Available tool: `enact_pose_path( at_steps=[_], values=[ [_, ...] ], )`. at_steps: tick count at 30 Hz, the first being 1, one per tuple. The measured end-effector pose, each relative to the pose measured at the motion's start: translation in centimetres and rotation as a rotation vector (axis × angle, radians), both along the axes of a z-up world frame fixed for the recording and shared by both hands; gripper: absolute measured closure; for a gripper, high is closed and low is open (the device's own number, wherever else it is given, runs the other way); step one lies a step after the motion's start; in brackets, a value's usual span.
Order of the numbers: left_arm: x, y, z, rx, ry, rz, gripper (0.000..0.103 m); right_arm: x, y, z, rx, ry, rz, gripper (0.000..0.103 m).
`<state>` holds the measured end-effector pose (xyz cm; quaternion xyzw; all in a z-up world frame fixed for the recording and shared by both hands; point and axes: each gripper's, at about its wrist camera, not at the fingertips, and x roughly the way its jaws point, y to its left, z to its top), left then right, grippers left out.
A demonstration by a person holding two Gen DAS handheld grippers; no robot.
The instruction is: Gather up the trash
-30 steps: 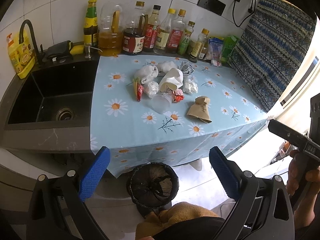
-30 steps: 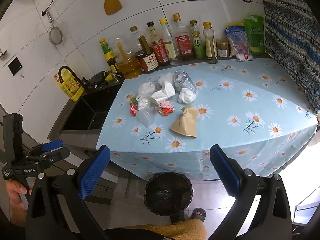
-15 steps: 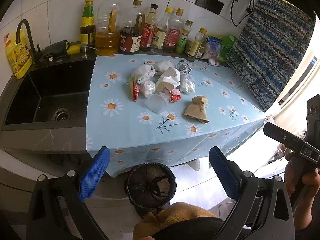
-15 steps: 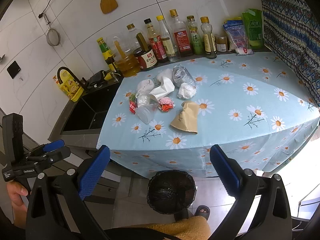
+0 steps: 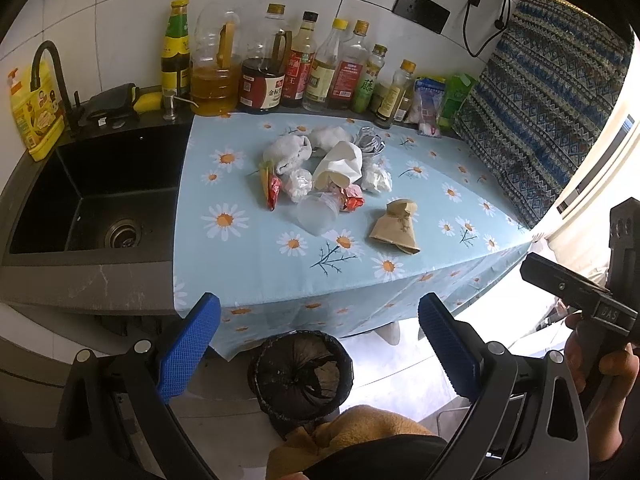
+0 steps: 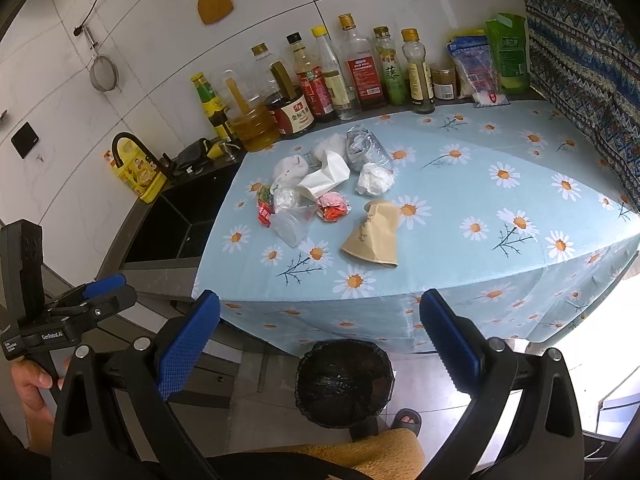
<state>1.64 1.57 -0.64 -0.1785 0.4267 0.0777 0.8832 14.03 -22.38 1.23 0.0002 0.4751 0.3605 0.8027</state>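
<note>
A heap of trash lies mid-counter on the daisy tablecloth (image 5: 248, 264): a brown paper bag (image 5: 396, 222) (image 6: 374, 232), a clear plastic cup (image 5: 318, 214) (image 6: 290, 224), white tissues (image 5: 340, 162) (image 6: 326, 176), red wrappers (image 6: 333, 208) and a crushed bottle (image 6: 366, 146). A black-lined bin (image 5: 300, 374) (image 6: 344, 384) stands on the floor below the counter edge. My left gripper (image 5: 320, 348) and right gripper (image 6: 320, 344) both hang open and empty, above the bin and short of the counter.
Sauce and oil bottles (image 5: 280, 76) line the back wall. A black sink (image 5: 92, 196) with a faucet lies left of the cloth. A patterned cloth (image 5: 540, 120) hangs at the right. A person's sandalled foot (image 6: 406, 420) is beside the bin.
Both grippers have moved a little closer to the counter, so the trash heap and bin look slightly larger. Both stay open and empty.
</note>
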Motion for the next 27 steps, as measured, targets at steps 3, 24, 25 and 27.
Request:
enact_pose_path(
  at_steps=[3,24,25,27],
  values=[
    [-0.1,0.1,0.1,-0.003,-0.009,0.008,0.007,0.0,0.3,-0.1,-0.005,0.006,0.002,0.004],
    [1.1,0.7,-0.8,-0.019,0.026,0.002,0.007,1.3,0.8,-1.9,-0.024,0.065,-0.012,0.004],
    [1.3,0.7,-0.9,-0.016,0.029,0.002,0.007,1.7,0.8,-2.3,-0.028,0.076,-0.018,0.004],
    [1.6,0.7,-1.0,-0.011,0.034,0.004,0.007,2.4,0.9,-2.8,-0.021,0.095,-0.017,0.004]
  ],
)
